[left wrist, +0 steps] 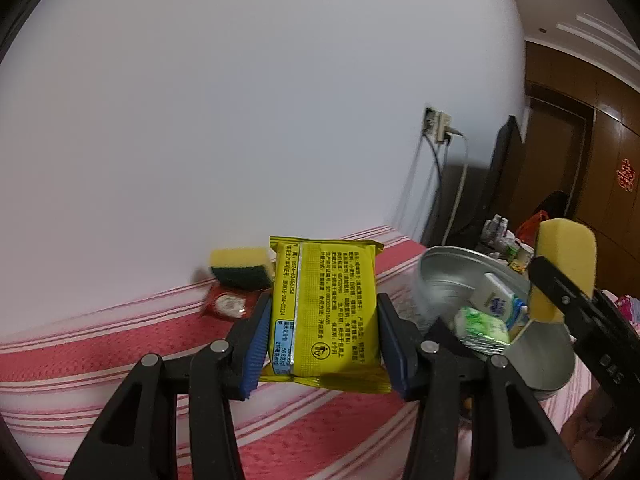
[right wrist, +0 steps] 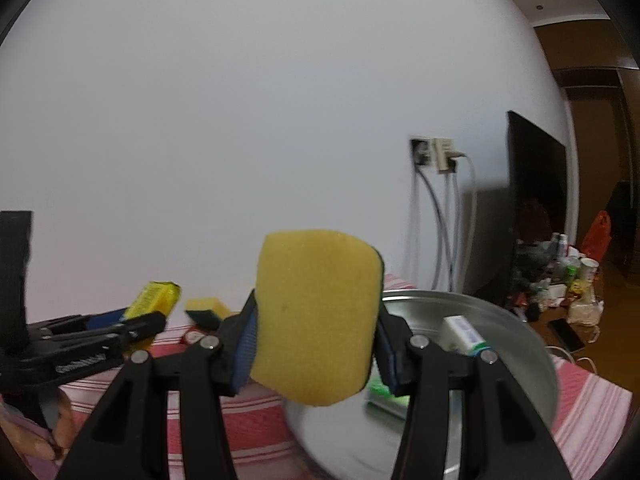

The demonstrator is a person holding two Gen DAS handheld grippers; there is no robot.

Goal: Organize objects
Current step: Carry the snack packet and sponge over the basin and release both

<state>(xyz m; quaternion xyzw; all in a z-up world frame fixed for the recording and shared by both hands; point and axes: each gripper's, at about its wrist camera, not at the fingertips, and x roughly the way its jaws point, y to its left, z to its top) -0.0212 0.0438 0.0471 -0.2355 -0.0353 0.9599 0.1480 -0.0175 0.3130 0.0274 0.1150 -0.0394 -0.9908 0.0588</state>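
Observation:
My left gripper (left wrist: 322, 340) is shut on a yellow snack packet (left wrist: 326, 308) and holds it above the red striped cloth; packet and gripper also show at the left of the right wrist view (right wrist: 154, 300). My right gripper (right wrist: 316, 340) is shut on a yellow sponge with a green backing (right wrist: 316, 320) and holds it over the near rim of a metal basin (right wrist: 520, 344). The basin (left wrist: 448, 276) holds a white box (left wrist: 496, 296) and a green packet (left wrist: 480, 324). The held sponge shows at the right of the left wrist view (left wrist: 564, 264).
A second yellow and green sponge (left wrist: 242, 266) and a red packet (left wrist: 226, 304) lie on the cloth (left wrist: 100, 360) by the white wall. Wall sockets with cables (right wrist: 436, 156), a dark screen (right wrist: 536, 200) and a cluttered wooden table (right wrist: 560, 280) stand to the right.

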